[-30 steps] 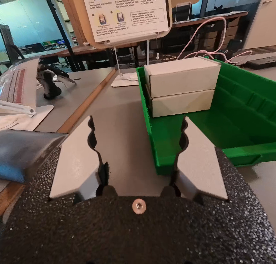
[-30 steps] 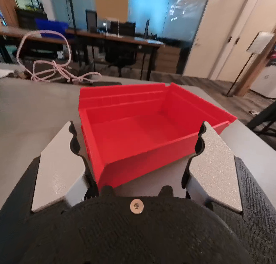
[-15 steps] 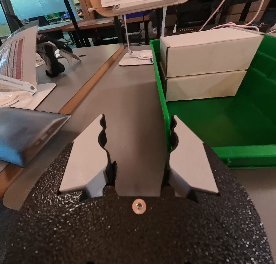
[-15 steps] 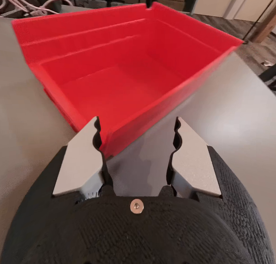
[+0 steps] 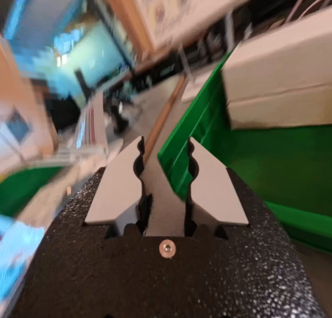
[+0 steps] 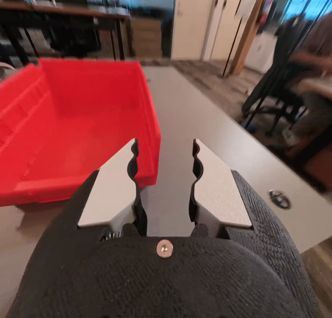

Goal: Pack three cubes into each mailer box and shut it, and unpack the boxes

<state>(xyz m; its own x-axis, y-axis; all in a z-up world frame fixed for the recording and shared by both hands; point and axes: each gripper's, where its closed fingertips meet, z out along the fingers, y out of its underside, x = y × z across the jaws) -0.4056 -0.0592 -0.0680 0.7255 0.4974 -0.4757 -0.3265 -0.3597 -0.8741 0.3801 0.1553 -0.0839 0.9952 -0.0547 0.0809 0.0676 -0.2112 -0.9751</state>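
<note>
The left gripper (image 5: 166, 140), fingers partly open and empty, hangs at the near left corner of the green bin (image 5: 194, 129) containing two stacked white mailer boxes (image 5: 280, 72), while the right gripper (image 6: 165, 142), likewise partly open and empty, hangs beside the red bin (image 6: 71, 111) on the counter (image 6: 188, 115)

Blurred office: dark desks (image 6: 62, 18), cream doors (image 6: 206, 22), grey table (image 6: 197, 129).
</note>
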